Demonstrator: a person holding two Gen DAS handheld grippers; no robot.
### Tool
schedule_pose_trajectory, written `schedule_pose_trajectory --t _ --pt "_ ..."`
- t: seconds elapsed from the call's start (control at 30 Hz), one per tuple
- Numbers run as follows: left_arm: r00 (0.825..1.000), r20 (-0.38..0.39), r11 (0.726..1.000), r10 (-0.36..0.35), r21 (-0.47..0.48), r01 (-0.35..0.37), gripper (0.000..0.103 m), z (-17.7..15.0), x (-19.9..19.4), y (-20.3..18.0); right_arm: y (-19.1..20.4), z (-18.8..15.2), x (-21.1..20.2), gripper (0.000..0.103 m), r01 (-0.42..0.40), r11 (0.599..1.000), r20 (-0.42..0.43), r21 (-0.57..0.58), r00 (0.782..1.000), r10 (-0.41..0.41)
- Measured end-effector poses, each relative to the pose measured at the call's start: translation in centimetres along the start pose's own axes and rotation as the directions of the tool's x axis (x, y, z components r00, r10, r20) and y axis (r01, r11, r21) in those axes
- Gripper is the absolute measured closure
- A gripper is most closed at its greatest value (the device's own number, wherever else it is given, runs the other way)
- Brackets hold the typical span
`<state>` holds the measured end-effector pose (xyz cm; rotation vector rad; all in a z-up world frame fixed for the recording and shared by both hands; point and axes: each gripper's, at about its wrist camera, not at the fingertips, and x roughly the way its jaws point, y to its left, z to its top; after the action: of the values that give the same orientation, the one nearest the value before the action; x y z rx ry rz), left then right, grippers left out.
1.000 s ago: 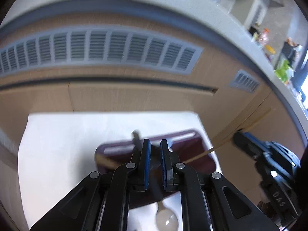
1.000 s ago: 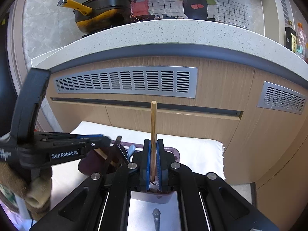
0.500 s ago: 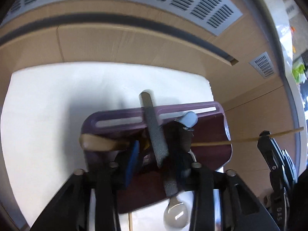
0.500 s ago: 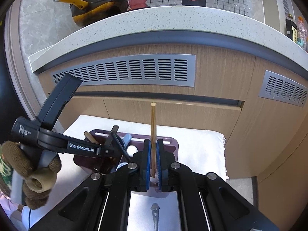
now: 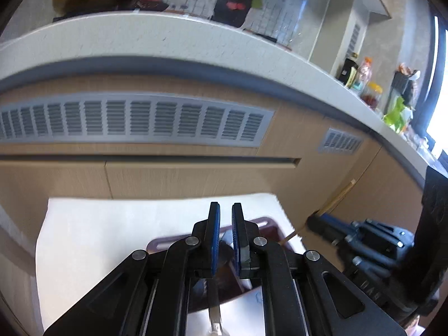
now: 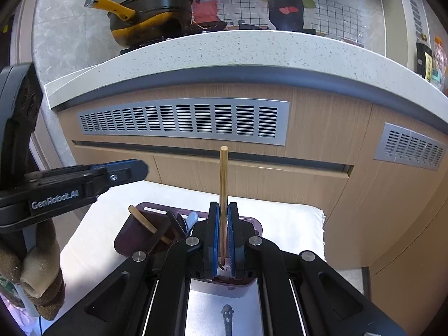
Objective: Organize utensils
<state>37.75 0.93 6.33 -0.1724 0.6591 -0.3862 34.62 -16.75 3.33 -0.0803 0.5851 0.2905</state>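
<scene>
My left view was smeared by motion blur, with window glare blown out at the right edge. My right view stayed sharp and evenly lit. Both bent strongly, dark-cornered.

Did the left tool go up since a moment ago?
Yes. In the right wrist view the left tool was down at the purple utensil holder; now it is above it, level with the cabinet's dark gap.
</scene>
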Motion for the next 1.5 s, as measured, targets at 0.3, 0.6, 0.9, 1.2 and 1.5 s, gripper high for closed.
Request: schedule_pose_trajectory --t 0.3,0.6,0.9,1.2,1.5 --pt "0.968 -0.250 0.999 0.020 -0.044 -0.032 0.091 -2.1 2.1 2.6 -0.5 -1.3 1.1 0.098 -0.017 1.000 -0.057 0.004 0.998 0.017" --pt "0.983 -0.177 0.997 0.048 -0.052 -0.058 0.042 -6.2 -2.3 3.7 -0.6 -0.9 2.4 0.098 -0.036 0.999 -0.102 0.040 0.994 0.040" --pt "0.959 -0.283 0.998 -0.009 -0.056 -0.008 0.042 -11.5 0.0 3.1 0.7 0.7 -1.5 0.098 0.018 1.000 -0.011 -0.013 1.000 -0.019" --pt "0.954 -0.299 0.999 -0.009 -0.037 -0.002 0.099 -13.6 3.9 2.5 0.6 1.4 -5.0 0.098 0.041 0.999 0.046 -0.018 0.998 -0.040" --pt "0.999 0.033 0.999 -0.017 0.041 0.015 0.100 -6.1 -4.6 -0.4 -0.3 2.6 -6.5 0.098 0.040 0.999 0.100 0.014 0.994 -0.042"
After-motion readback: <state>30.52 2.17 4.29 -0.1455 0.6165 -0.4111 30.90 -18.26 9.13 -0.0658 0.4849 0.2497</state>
